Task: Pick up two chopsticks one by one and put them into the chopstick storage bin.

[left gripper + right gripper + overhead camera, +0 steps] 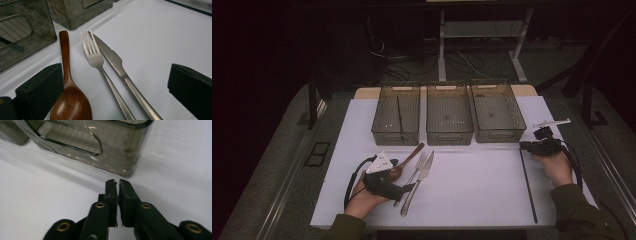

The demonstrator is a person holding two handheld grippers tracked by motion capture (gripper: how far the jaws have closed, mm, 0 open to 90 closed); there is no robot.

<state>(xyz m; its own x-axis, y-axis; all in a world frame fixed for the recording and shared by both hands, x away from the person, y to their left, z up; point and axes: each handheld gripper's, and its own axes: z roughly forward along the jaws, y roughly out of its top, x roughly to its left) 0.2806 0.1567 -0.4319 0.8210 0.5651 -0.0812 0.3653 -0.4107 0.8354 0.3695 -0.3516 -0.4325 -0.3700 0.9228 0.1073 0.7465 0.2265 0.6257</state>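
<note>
Nearest my left camera, the left gripper point(115, 92) has its two black jaws spread wide with nothing clamped. Between them lie three utensils, all resting on the white table top point(160, 35). Closest to the left-hand jaw is the brown wooden spoon point(68, 100), its bowl just beside that jaw's inner face and its handle running away toward the bins; I cannot tell whether bowl and jaw touch. Next comes the silver metal fork point(96, 56), tines pointing away from me, then the silver metal table knife point(117, 65), whose blade lies against the fork's tines. The right-hand jaw stands well apart from the knife.

Past the jaw tips I see the smoky translucent plastic bin on the left point(395, 114), with a thin dark stick in it, the middle smoky bin point(449, 114) and the right smoky bin point(498, 112), side by side in a row.

Over on my right, the right gripper point(118, 185) shows its jaws nearly together, a thin slit between the pads and nothing in it. A corner of the right smoky bin sits just beyond those tips. From above, a white plastic piece point(552, 122) lies just beyond that gripper.
</note>
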